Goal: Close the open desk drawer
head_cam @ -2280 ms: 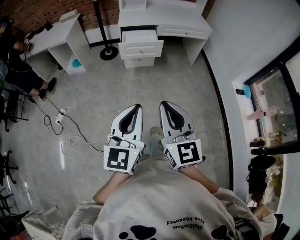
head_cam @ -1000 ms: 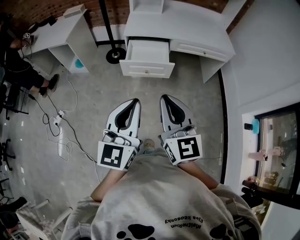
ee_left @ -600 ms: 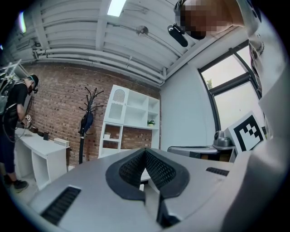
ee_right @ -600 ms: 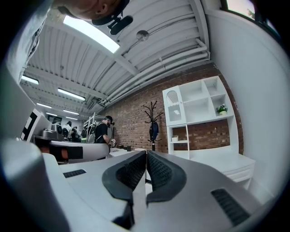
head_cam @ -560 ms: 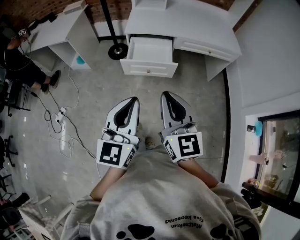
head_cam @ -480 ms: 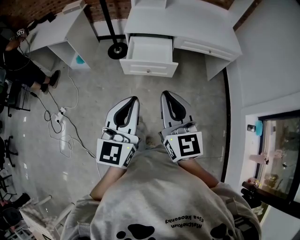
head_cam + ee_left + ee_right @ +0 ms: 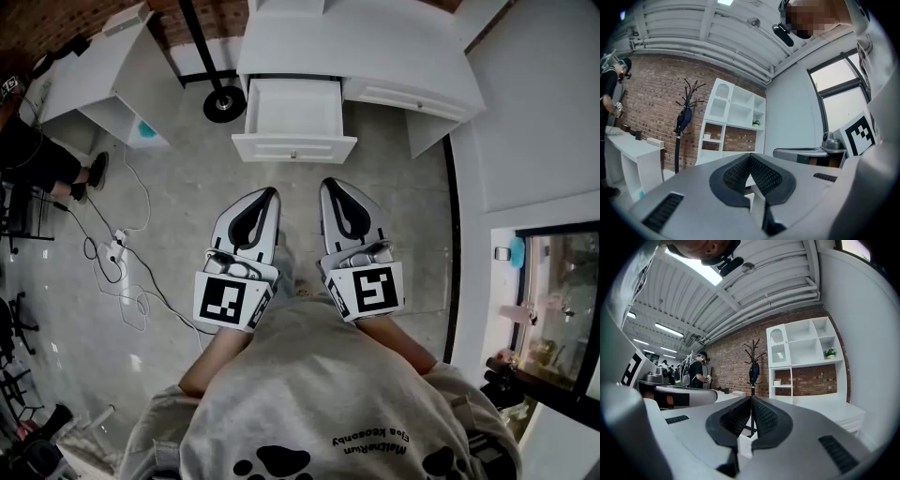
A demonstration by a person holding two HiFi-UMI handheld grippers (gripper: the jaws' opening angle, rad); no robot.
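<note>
The white desk (image 7: 394, 56) stands at the top of the head view, with its top left drawer (image 7: 293, 111) pulled out and empty. The drawer front (image 7: 293, 148) faces me. Both grippers point level at the desk, side by side above the floor and short of the drawer front. My left gripper (image 7: 273, 192) is shut with nothing in it, its pads meeting in the left gripper view (image 7: 751, 155). My right gripper (image 7: 327, 183) is shut and empty too, pads together in the right gripper view (image 7: 751, 397).
A coat stand has its round base (image 7: 223, 105) just left of the drawer. A second white desk (image 7: 94, 61) and a seated person (image 7: 37, 155) are at the far left. Cables (image 7: 122, 267) lie on the floor to my left. A wall and window (image 7: 548, 281) run along the right.
Both grippers have moved forward toward the desk, so the open drawer now lies closer to their tips. Both pairs of jaws stay shut.
</note>
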